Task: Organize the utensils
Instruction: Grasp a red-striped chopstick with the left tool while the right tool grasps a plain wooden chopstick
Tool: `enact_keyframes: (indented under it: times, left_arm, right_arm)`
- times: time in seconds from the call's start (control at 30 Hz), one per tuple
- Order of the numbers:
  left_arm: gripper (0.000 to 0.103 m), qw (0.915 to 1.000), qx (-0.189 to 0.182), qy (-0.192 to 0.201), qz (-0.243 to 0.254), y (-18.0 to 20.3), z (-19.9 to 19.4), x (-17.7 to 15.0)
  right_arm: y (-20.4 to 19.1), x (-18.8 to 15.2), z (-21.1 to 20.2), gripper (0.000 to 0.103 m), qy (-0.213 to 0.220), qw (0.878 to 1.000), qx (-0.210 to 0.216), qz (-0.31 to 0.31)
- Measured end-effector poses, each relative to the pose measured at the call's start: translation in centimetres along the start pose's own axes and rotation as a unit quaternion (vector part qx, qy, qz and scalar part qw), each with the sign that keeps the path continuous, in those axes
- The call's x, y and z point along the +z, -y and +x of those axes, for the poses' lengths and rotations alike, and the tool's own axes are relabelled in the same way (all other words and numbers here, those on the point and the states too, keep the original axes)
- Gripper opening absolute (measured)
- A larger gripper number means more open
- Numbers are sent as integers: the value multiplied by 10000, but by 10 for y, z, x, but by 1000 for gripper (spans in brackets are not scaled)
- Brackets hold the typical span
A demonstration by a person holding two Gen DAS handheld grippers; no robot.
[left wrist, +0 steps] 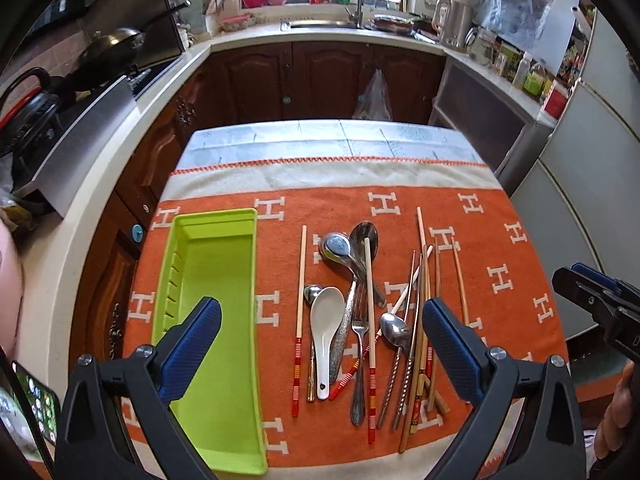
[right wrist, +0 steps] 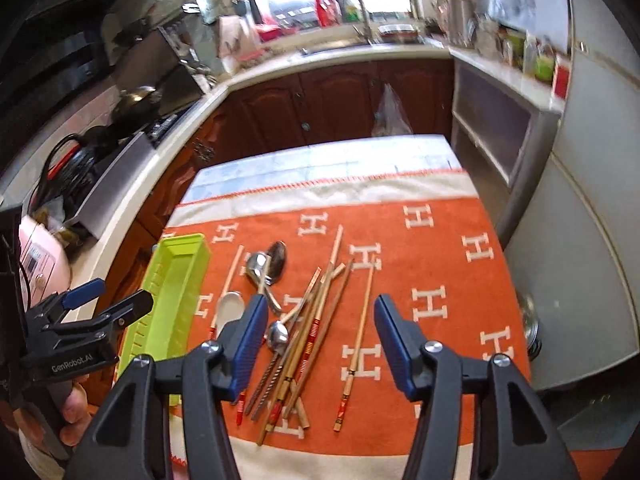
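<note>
Utensils on the orange cloth covering the desk, beside the empty green tray. Left hand-held gripper and right hand-held gripper: jaws apart, empty. Chopsticks probably light, stiff, rolling; white spoon likely fragile, best taken mid-handle.

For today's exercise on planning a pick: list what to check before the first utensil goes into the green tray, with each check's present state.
1. Green tray empty: ok.
2. Left gripper jaws open, nothing held: ok.
3. Right gripper jaws open, nothing held: ok.
4. White spoon easy to pick: not ok, it lies against the metal spoons.
5. Chopsticks separated: not ok, heaped crosswise.
6. Cloth flat: ok.
</note>
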State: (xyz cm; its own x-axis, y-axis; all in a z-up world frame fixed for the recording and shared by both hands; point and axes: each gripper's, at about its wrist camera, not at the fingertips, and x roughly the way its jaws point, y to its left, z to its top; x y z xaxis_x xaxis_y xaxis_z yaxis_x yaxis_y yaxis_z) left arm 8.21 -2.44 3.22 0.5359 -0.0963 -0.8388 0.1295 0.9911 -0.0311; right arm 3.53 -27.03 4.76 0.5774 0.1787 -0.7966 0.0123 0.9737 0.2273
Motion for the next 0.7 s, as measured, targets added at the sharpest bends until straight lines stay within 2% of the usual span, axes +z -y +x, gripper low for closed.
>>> enact_keyframes:
  times: [0.1, 0.2, 0.27, 0.4, 0.5, 0.57, 0.63, 0.7]
  left_arm:
    - [99, 9996, -50, -258, 44, 8, 30, -1]
    - [97, 9987, 219, -439, 153, 19, 59, -7]
    - [92, 9972, 369, -604, 252, 26, 79, -12]
    - [82, 9944, 226, -989, 279, 33, 110, -28]
    - [78, 9931, 92, -1153, 165, 33, 121, -37]
    - [69, 9922, 38, -1236, 124, 33, 126, -42]
    - [51, 9911, -23, -1327, 89, 33, 130, -47]
    - [45, 9901, -118, -1400, 23, 31, 134, -51]
  right_arm:
    - [12, -2, 18, 55, -169, 9997, -109, 108]
    - [26, -5, 42, 55, -393, 9984, -362, 193]
    - [33, -7, 57, 55, -516, 9977, -362, 246]
    - [41, -19, 86, 55, -889, 9952, -193, 348]
    - [41, -30, 106, 55, -1124, 9931, -121, 314]
    - [37, -39, 118, 55, -1240, 9919, -172, 218]
    - [32, -46, 129, 53, -1331, 9906, -276, 127]
    - [31, -50, 138, 39, -1405, 9894, -367, 49]
